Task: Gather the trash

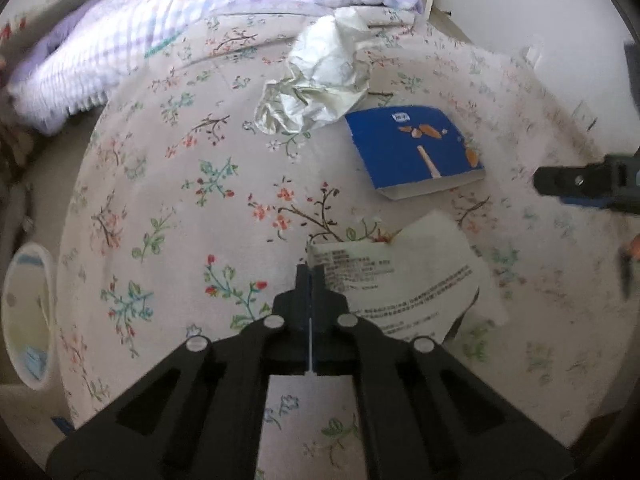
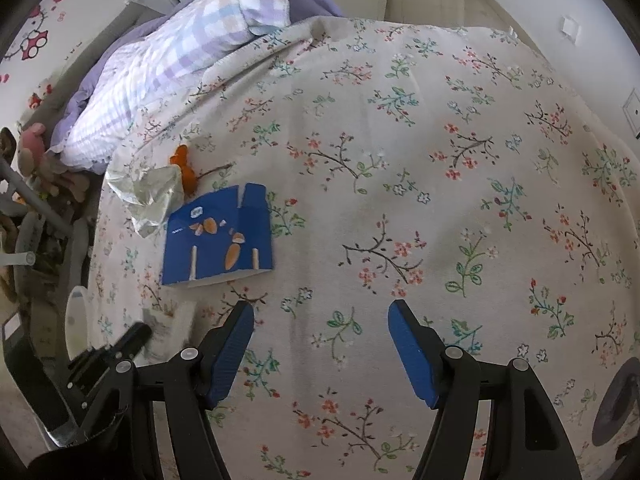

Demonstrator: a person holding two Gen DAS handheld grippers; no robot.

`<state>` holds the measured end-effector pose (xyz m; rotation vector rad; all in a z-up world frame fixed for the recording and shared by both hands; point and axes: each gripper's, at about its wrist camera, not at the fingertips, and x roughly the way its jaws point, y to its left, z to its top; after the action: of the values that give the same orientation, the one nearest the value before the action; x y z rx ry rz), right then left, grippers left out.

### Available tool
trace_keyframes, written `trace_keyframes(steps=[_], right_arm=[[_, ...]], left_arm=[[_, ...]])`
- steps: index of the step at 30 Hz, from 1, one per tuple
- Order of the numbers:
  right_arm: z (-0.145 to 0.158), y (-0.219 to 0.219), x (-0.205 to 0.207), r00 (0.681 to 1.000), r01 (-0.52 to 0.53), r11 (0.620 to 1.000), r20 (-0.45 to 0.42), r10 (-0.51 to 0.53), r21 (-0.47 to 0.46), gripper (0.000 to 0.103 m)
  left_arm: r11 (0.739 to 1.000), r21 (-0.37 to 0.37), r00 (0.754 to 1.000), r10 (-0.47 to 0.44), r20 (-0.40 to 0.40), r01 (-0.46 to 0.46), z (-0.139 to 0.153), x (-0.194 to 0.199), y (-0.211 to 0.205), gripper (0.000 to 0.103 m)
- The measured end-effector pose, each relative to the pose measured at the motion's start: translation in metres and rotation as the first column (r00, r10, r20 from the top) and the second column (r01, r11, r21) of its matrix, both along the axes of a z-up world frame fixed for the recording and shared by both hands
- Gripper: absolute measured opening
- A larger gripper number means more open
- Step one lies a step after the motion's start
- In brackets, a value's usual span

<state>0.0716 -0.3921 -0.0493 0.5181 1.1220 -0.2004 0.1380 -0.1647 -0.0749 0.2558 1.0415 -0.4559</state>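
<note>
On the floral bedspread (image 1: 208,208) lie a crumpled white wrapper (image 1: 320,76), a flattened blue carton (image 1: 416,152) and a white printed paper sheet (image 1: 416,280). My left gripper (image 1: 310,270) is shut, its tips at the left edge of the paper sheet; whether it pinches the sheet I cannot tell. My right gripper (image 2: 320,320) is open and empty above the bedspread, right of the blue carton (image 2: 218,240). The crumpled wrapper (image 2: 148,192) and an orange scrap (image 2: 185,168) lie beyond the carton. The left gripper (image 2: 128,340) shows at lower left over the paper (image 2: 168,320).
A checked purple-white pillow (image 1: 132,40) lies at the bed's far left. A white bin (image 1: 28,316) stands on the floor left of the bed, also in the right wrist view (image 2: 76,320). Stuffed toys (image 2: 36,160) sit by the bed. The right gripper (image 1: 588,184) enters at right.
</note>
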Motion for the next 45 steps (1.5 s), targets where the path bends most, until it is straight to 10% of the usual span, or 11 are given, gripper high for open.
trace_keyframes(steps=[19,24,45], right_arm=[[-0.008,0.022,0.04,0.999,-0.007,0.996,0.036,0.004,0.086,0.071],[-0.008,0.036,0.055,0.998,0.034,0.988,0.055,-0.043,0.148,0.103],[-0.032,0.1,0.104,0.996,-0.071,0.986,-0.071,0.061,-0.15,0.103]], left_arm=[[0.964,-0.216,0.985,0.167,0.05,-0.153,0.066,0.025,0.082,0.0],[0.957,-0.229,0.979,0.196,0.058,-0.178,0.072,0.028,0.1,0.0],[0.936,-0.219,0.953,0.296,0.066,-0.276,0.077,0.03,0.165,0.0]])
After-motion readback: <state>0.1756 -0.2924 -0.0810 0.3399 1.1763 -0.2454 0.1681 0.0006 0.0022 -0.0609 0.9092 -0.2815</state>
